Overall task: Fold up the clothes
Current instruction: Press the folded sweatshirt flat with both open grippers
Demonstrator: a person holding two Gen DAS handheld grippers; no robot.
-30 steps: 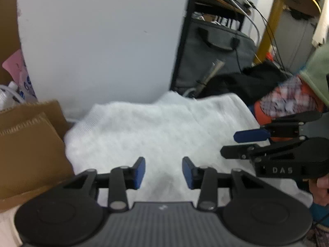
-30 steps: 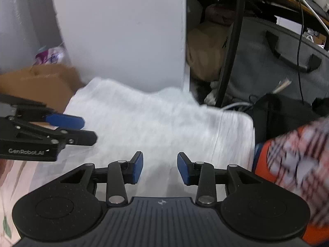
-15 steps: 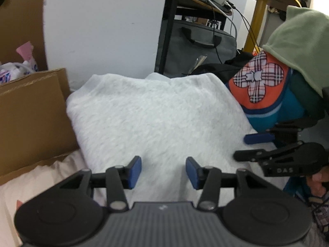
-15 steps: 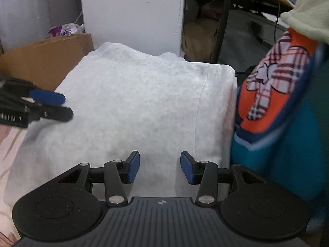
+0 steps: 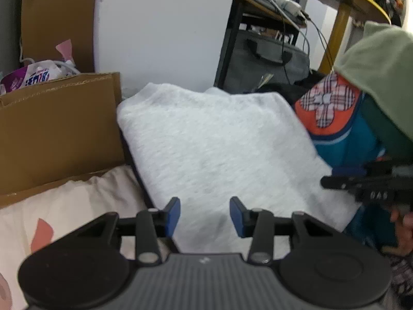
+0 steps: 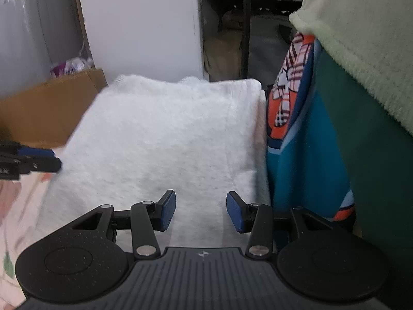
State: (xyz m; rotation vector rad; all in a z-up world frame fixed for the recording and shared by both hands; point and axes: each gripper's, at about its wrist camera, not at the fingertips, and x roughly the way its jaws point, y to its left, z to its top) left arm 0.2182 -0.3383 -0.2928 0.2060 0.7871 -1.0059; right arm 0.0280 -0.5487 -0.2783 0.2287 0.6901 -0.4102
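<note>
A folded white fleece garment (image 5: 219,144) (image 6: 165,134) lies flat on the bed, its far edge against a white panel. My left gripper (image 5: 204,215) hovers over its near left part; its jaws are closing, with nothing between the blue pads. My right gripper (image 6: 200,210) hangs over the garment's near right part, open and empty. Each gripper shows in the other's view: the right gripper (image 5: 346,178) at the right edge, the left gripper (image 6: 38,159) at the left edge.
A pile of clothes (image 5: 343,118) (image 6: 309,134) in teal, orange plaid and pale green rises right of the garment. A cardboard box (image 5: 56,129) stands at its left. A pale patterned bedsheet (image 5: 64,211) lies in front. Behind are a grey bag (image 5: 265,64) and desks.
Both grippers have drawn back toward me from the garment's far edge; more of the garment, the box and the clothes pile now shows. The left jaws have narrowed slightly.
</note>
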